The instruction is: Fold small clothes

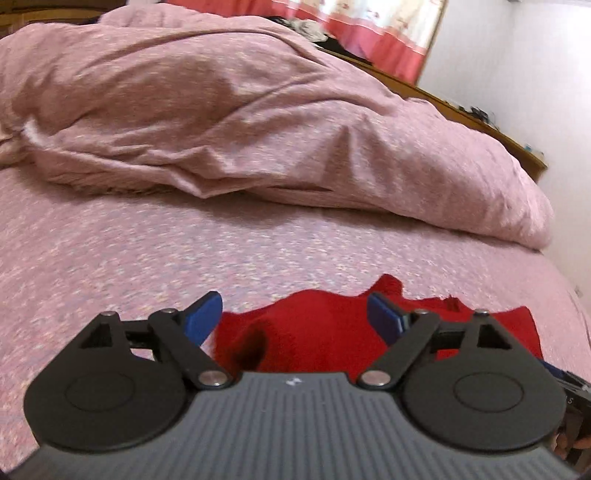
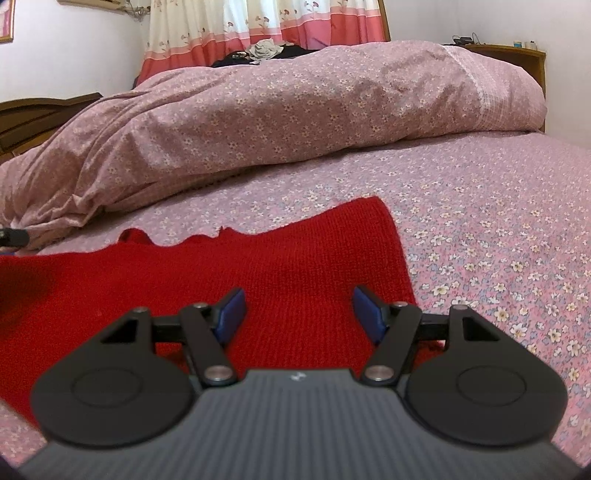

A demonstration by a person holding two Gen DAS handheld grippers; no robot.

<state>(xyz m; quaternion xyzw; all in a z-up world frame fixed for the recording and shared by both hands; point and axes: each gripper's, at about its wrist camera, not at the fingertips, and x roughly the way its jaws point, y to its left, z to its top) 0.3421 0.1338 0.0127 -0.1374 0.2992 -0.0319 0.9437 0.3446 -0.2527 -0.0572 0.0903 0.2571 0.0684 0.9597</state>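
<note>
A red knitted garment point(image 2: 229, 269) lies flat on the flowered bed sheet point(image 2: 480, 229). In the right wrist view my right gripper point(image 2: 298, 310) is open, its blue pads spread just above the garment's right part, holding nothing. In the left wrist view my left gripper point(image 1: 293, 315) is open over the garment's point(image 1: 321, 332) left end, where the cloth is bunched with a dark opening. Its jaws hold nothing.
A rumpled pink flowered duvet point(image 2: 277, 110) is heaped across the back of the bed. A wooden headboard point(image 1: 480, 125) and a shelf with small items point(image 2: 517, 48) stand behind it. Red-and-cream curtains point(image 2: 266, 26) hang at the far wall. Bare sheet lies right of the garment.
</note>
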